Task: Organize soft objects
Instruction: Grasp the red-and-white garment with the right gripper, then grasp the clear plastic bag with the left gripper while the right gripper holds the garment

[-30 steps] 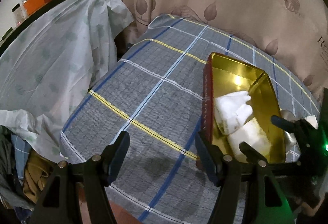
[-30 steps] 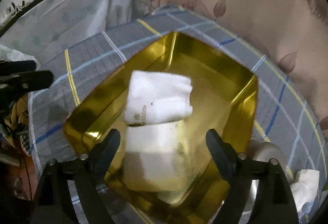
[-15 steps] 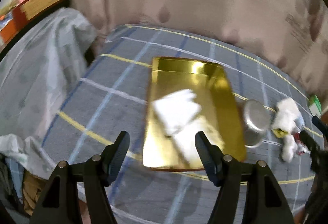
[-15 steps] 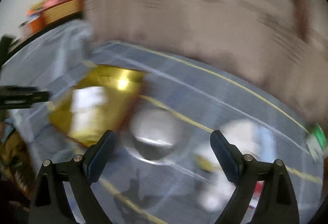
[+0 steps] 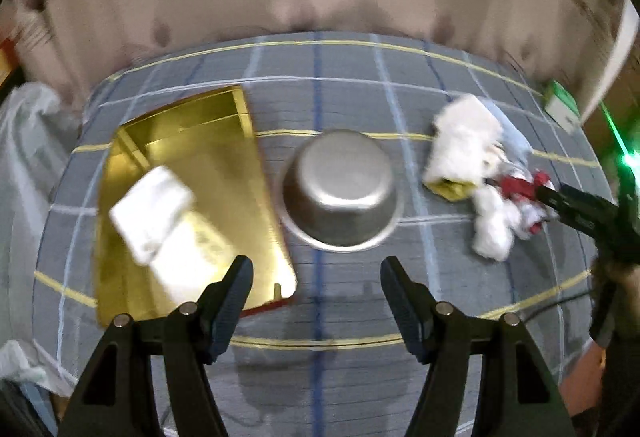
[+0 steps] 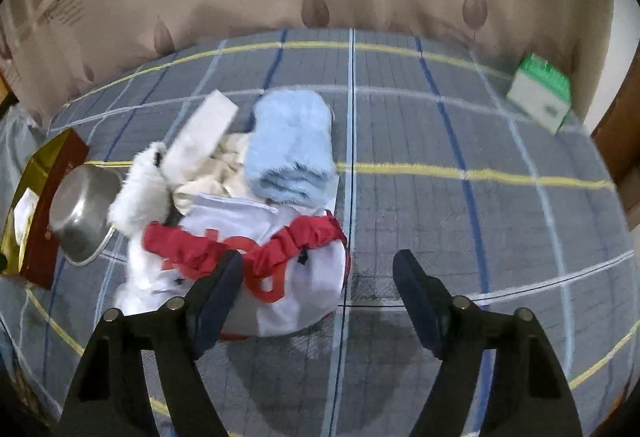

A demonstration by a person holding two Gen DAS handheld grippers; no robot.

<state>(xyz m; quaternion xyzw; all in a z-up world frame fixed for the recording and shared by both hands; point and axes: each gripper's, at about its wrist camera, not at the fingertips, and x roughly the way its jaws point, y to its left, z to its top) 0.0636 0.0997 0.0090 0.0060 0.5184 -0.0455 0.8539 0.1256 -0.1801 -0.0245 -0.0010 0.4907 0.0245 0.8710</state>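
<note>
The right gripper [image 6: 318,277], jaws apart, is off the gold tin [image 5: 188,197] and now hangs beside the soft pile [image 6: 256,205] toward the bed's right edge.

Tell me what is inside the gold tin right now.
Two white folded cloths lie in the gold tin, one overlapping the other; the rest of its floor is bare. Motion blur hides finer detail, and whatever lies beneath the cloths is covered.

Left wrist view looks down over the upturned round steel bowl [image 5: 340,193]; right wrist view sits nearer, right of it [image 6: 82,213]; both share it.
</note>
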